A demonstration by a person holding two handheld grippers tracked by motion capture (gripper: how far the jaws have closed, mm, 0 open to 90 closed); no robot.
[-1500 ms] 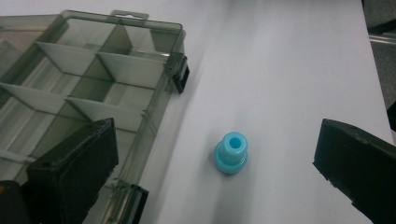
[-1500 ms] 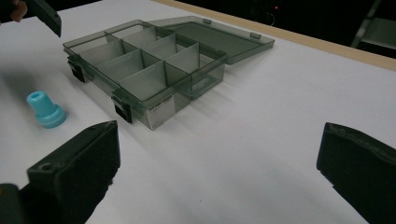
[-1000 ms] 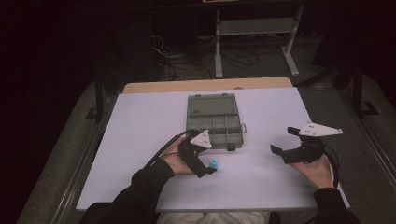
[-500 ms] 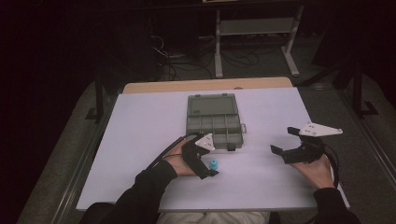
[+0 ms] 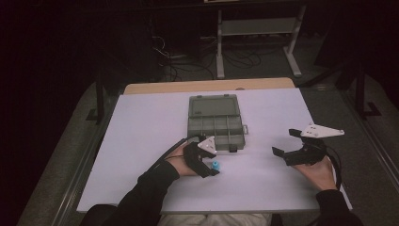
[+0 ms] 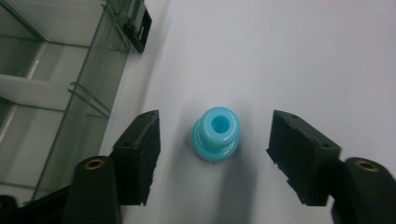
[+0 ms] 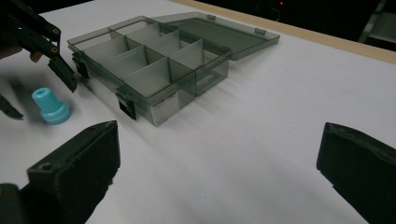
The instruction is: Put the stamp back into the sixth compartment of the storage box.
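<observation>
**Left gripper straddles the blue piece, right gripper waits spread**

At the left we see our left forearm reaching in from the bottom edge, the hand angled toward the middle of the bench [image 5: 141, 122], tipping the left gripper [image 5: 212, 168] downward. Its jaws have just been closing, yet both pads stand apart from the small blue spool-shaped piece [image 6: 215, 134], which sits upright on the bench between them. Just beyond lies the grey compartment box [image 5: 215, 123], lid folded back flat. At the right, well apart, our right hand [image 5: 320, 172] rests near the bench edge, holding the right gripper [image 5: 285, 143] roughly level, pointing toward the box, jaws spread wide with nothing between
</observation>
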